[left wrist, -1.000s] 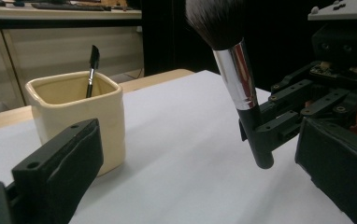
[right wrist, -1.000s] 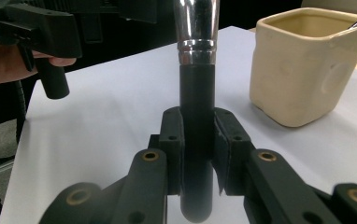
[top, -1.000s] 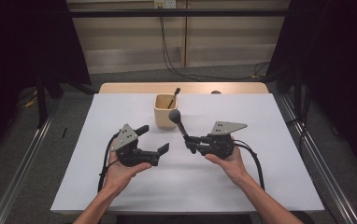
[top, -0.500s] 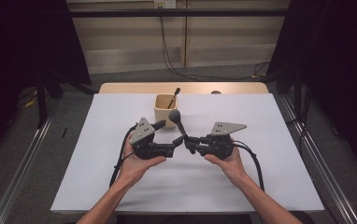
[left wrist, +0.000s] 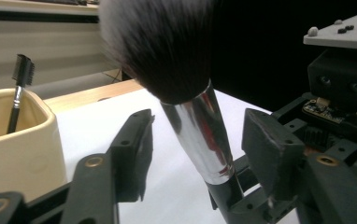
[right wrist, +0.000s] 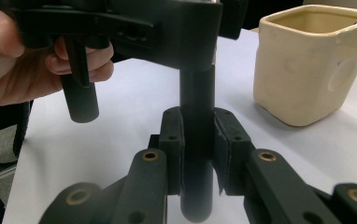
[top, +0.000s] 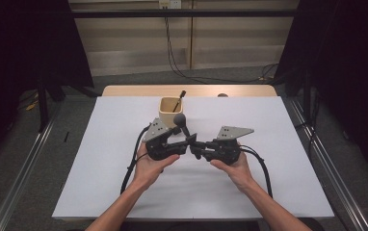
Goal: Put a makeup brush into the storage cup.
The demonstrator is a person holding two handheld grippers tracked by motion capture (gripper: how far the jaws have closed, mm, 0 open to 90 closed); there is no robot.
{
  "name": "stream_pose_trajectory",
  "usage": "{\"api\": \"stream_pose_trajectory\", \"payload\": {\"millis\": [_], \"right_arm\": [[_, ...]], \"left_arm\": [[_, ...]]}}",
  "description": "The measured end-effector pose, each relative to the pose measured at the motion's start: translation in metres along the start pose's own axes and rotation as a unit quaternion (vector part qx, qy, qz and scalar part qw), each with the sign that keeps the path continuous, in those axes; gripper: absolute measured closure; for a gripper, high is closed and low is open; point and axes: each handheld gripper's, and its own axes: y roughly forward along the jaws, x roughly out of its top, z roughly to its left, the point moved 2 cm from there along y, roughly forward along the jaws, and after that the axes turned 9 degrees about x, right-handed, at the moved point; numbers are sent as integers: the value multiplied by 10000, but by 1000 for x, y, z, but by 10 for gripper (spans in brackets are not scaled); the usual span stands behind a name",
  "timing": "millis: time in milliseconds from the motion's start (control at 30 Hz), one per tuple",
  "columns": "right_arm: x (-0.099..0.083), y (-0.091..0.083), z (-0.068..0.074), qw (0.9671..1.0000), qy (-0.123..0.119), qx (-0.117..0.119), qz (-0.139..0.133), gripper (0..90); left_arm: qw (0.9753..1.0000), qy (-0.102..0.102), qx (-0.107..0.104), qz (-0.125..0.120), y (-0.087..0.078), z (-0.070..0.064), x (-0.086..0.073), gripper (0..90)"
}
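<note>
Black-handled powder brush (top: 182,126) with a chrome ferrule and a dark, grey-tipped bristle head: held above the white table (top: 100,183), near its centre, head tilted up and toward the far side. Right gripper (right wrist: 198,140): pads pinching the black handle, keeping the brush steady for a handover, apparently. Left gripper (left wrist: 193,140): jaws spread either side of the ferrule, not yet touching. Cream square ceramic cup (top: 170,107): just beyond, on the far side, holding a small black brow comb (left wrist: 21,77), the likely destination.

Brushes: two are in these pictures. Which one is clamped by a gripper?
The big fluffy powder brush, its black handle between the right gripper jaws; the small spoolie brush stands in the cream cup.
</note>
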Motion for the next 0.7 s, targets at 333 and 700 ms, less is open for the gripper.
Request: {"api": "stream_pose_trajectory", "payload": {"millis": [333, 700], "right_arm": [[-1, 0, -1, 10000, 29, -14, -14, 756], [-5, 1, -1, 10000, 18, -25, 49, 756]], "left_arm": [[9998, -135, -108, 56, -1, -2, 0, 598], [9995, 54, -259, 168, 1, -1, 0, 661]]}}
